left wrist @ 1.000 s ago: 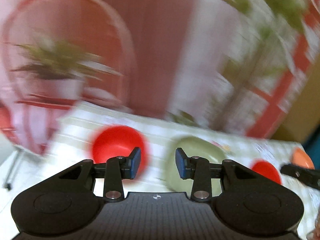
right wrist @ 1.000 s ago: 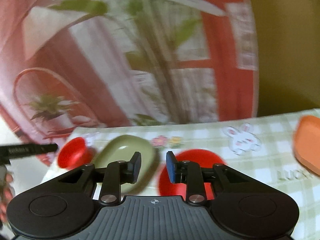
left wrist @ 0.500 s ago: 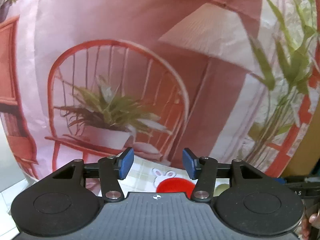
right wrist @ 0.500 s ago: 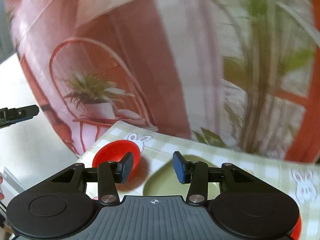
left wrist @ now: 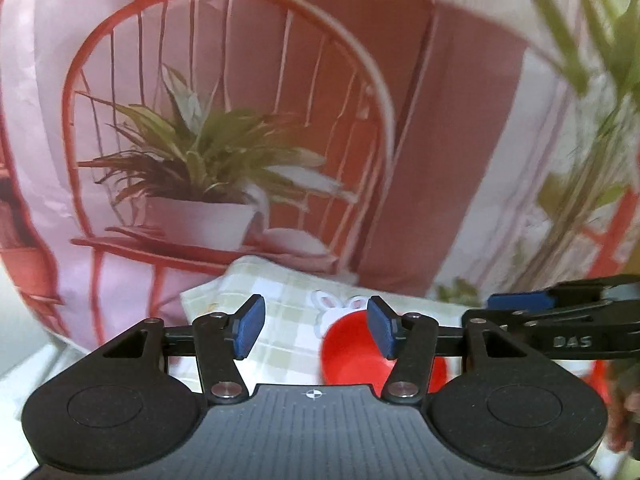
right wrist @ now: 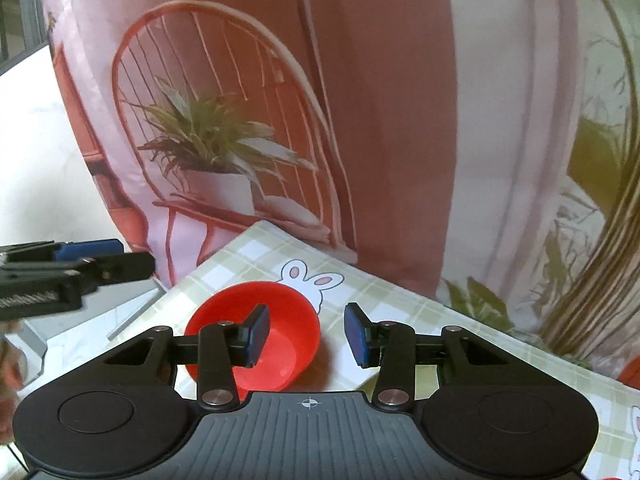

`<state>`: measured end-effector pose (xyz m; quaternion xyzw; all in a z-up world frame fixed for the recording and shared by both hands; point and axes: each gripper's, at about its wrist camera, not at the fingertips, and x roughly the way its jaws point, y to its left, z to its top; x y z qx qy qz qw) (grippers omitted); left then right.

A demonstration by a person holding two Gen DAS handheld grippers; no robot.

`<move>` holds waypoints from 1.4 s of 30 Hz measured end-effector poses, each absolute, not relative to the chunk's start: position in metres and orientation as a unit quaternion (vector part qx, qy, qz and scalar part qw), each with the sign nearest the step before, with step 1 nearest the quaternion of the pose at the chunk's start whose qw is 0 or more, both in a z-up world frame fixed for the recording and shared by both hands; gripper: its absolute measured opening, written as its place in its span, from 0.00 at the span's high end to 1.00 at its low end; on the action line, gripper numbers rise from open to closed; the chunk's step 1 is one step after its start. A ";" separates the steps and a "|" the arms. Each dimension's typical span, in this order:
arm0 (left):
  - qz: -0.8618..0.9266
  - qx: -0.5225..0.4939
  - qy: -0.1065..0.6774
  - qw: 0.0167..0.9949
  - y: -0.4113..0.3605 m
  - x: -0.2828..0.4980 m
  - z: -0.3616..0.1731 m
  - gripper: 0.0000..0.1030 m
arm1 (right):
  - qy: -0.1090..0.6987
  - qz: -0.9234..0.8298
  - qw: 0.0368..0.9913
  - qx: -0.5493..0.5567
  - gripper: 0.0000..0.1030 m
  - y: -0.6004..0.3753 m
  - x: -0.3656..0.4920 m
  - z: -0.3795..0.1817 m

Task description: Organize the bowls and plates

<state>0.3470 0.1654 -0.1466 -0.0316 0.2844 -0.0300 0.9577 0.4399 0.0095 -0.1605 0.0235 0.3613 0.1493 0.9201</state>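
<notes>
A red bowl (right wrist: pixel 288 312) stands near the left corner of the checked tablecloth (right wrist: pixel 256 256). My right gripper (right wrist: pixel 307 334) hovers over it, open: its left finger is over the bowl's inside, its right finger is outside the rim, and neither pad touches it. In the left wrist view the same red bowl (left wrist: pixel 348 352) shows behind the right finger of my left gripper (left wrist: pixel 316 326). Those jaws are opening with nothing between them. The right gripper's blue pad (left wrist: pixel 520 302) reaches in from the right. The left gripper (right wrist: pixel 88 250) juts in at the left edge.
The tablecloth (left wrist: pixel 288 300) ends in a corner just beyond the bowl, with white floor to its left. Behind hangs a pink curtain (right wrist: pixel 400 120) printed with a chair and a potted plant. A sliver of another red dish (right wrist: pixel 630 372) shows at the right.
Both cameras have swung left to the table's left corner. The green plate has left both views. Both pairs of jaws stand wider than a second ago. The two grippers have come closer together.
</notes>
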 end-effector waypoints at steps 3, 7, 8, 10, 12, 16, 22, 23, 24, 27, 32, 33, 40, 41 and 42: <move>-0.015 -0.034 0.290 0.956 0.161 0.354 -0.155 0.28 | 0.365 0.149 0.919 0.008 0.62 0.015 0.446 -0.166; -0.027 -0.054 0.289 0.955 0.162 0.358 -0.162 0.12 | 0.375 0.145 0.916 -0.006 0.62 0.020 0.450 -0.173; -0.026 -0.047 0.296 0.954 0.159 0.360 -0.164 0.12 | 0.379 0.144 0.914 -0.008 0.62 0.021 0.451 -0.176; -0.016 -0.024 0.306 0.952 0.154 0.364 -0.170 0.12 | 0.389 0.144 0.910 -0.011 0.62 0.023 0.452 -0.182; -0.017 -0.020 0.309 0.951 0.154 0.366 -0.173 0.13 | 0.398 0.146 0.906 -0.016 0.62 0.027 0.453 -0.186; -0.019 -0.044 0.320 0.946 0.158 0.371 -0.181 0.26 | 0.407 0.128 0.904 -0.017 0.62 0.030 0.455 -0.193; -0.012 -0.043 0.328 0.944 0.154 0.374 -0.194 0.31 | 0.421 0.116 0.900 -0.017 0.67 0.028 0.461 -0.203; -0.013 -0.046 0.330 0.943 0.154 0.375 -0.197 0.32 | 0.423 0.115 0.899 -0.014 0.69 0.028 0.462 -0.204; -0.015 -0.052 0.331 0.942 0.155 0.376 -0.199 0.32 | 0.425 0.113 0.898 -0.012 0.71 0.028 0.463 -0.205; -0.015 -0.065 0.340 0.938 0.157 0.379 -0.205 0.42 | 0.433 0.113 0.894 -0.011 0.78 0.030 0.464 -0.210; -0.024 -0.090 0.352 0.931 0.161 0.381 -0.215 0.67 | 0.440 0.116 0.891 -0.007 0.86 0.036 0.463 -0.214; -0.023 -0.089 0.354 0.931 0.161 0.380 -0.217 0.74 | 0.439 0.114 0.891 -0.003 0.87 0.036 0.462 -0.215; -0.009 -0.100 0.353 0.930 0.159 0.367 -0.214 0.92 | 0.438 0.121 0.890 0.011 0.89 0.043 0.449 -0.205; -0.008 -0.110 0.352 0.929 0.160 0.364 -0.212 0.92 | 0.439 0.123 0.890 0.017 0.89 0.043 0.446 -0.203; -0.006 -0.117 0.351 0.929 0.161 0.360 -0.210 0.92 | 0.439 0.123 0.890 0.021 0.90 0.043 0.443 -0.201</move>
